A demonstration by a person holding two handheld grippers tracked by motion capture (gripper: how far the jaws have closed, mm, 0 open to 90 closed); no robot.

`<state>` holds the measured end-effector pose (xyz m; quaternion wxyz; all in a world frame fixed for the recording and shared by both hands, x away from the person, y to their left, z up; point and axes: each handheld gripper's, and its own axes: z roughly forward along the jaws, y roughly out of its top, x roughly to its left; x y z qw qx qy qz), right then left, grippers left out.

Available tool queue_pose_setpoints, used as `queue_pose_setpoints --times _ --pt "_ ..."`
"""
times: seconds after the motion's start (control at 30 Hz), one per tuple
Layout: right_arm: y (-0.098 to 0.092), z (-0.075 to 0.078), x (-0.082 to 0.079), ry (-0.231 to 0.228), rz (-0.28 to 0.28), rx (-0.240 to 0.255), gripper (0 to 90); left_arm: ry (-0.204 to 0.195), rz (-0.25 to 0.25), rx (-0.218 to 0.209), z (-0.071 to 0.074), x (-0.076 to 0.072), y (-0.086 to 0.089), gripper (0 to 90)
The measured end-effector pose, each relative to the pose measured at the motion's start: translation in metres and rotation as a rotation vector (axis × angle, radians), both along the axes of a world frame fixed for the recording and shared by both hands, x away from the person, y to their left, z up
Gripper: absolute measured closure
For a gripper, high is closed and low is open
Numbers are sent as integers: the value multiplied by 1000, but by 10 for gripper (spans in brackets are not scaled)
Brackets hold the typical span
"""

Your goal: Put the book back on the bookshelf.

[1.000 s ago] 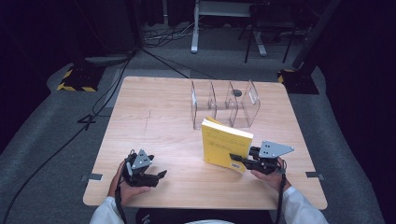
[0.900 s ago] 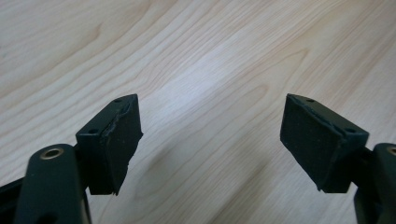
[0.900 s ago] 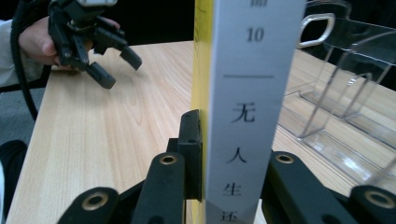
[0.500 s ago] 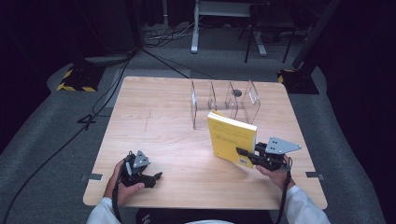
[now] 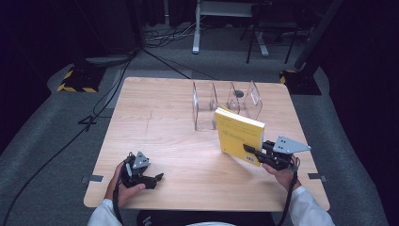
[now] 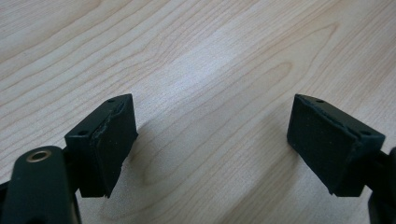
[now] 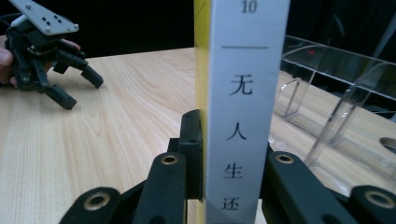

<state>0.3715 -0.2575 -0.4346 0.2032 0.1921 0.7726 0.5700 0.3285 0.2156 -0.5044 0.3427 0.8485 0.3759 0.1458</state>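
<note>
A yellow book (image 5: pixel 239 134) with a white spine (image 7: pixel 245 107) stands upright above the table's right half. My right gripper (image 5: pixel 251 154) is shut on its lower edge, one jaw on each side of the spine. Just behind the book is a clear acrylic divider rack (image 5: pixel 226 101), whose slots (image 7: pixel 336 112) are seen to the right in the right gripper view. My left gripper (image 5: pixel 153 179) rests low over the table's front left corner, open with bare wood between its pads (image 6: pixel 105 142). It also appears far left in the right gripper view (image 7: pixel 70 84).
The wooden table (image 5: pixel 155 122) has a small round hole (image 5: pixel 238 93) behind the rack. Cables (image 5: pixel 70 136) trail over the grey floor to the left. Yellow-black stand bases (image 5: pixel 75 80) and a white frame (image 5: pixel 207 19) sit beyond the table.
My right gripper has carried the book to the right and a little forward, turning it more upright. The left gripper has barely shifted at the front left.
</note>
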Motion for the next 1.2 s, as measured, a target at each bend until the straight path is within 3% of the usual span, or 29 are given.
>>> queue_pose_setpoints --times 0.37,0.7,0.93,1.2 --pt "-22 12 4 -40 -113 20 764 4 1 -2 0 1 0 166" --pt "-42 32 13 -92 -230 71 764 -1 2 -1 0 2 -1 165" --pt "-44 38 28 -101 -292 71 764 4 5 -2 0 2 -1 165" --pt "-30 43 48 -107 -352 51 764 4 5 -2 0 2 -1 165"
